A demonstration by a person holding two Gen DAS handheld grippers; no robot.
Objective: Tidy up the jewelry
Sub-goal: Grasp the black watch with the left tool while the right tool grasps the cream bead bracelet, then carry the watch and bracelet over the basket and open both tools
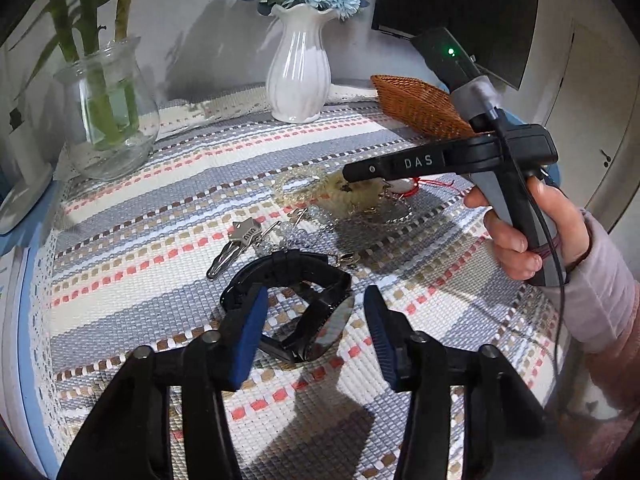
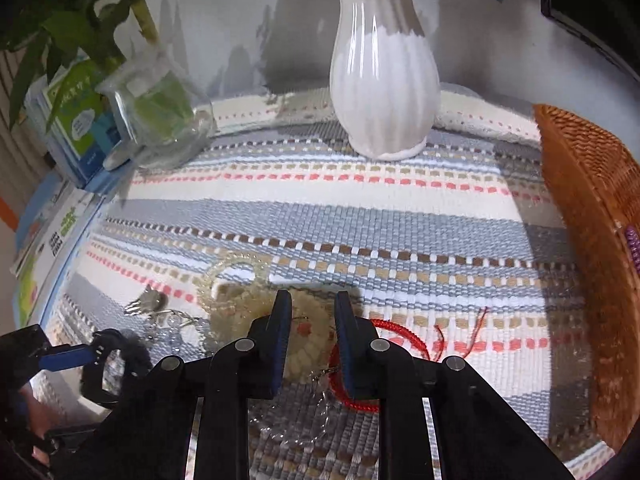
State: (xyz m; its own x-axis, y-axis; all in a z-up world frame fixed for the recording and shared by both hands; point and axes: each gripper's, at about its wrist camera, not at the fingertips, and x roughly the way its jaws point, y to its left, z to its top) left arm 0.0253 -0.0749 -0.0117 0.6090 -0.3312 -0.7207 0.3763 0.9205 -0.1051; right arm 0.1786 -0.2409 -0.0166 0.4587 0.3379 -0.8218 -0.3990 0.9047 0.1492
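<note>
A black wristwatch (image 1: 296, 300) lies on the striped woven cloth (image 1: 160, 208). My left gripper (image 1: 316, 304) is open, its blue pads either side of the watch, just above it. Beyond it lie a silver hair clip (image 1: 236, 246), a clear beaded bracelet (image 1: 300, 188) and a cream beaded bracelet (image 1: 360, 196). My right gripper (image 2: 312, 312) is open over the cream bracelet (image 2: 308, 340), with a red cord bracelet (image 2: 384, 328) by its right pad. The watch (image 2: 116, 360) and the left gripper's blue pad show at lower left in the right wrist view.
A brown wicker basket (image 2: 592, 216) stands at the right with purple beads (image 2: 632, 248) on its rim. A white vase (image 2: 384, 80) with blue flowers and a glass jar of green stems (image 2: 156, 116) stand at the back. Books (image 2: 76, 128) lie at left.
</note>
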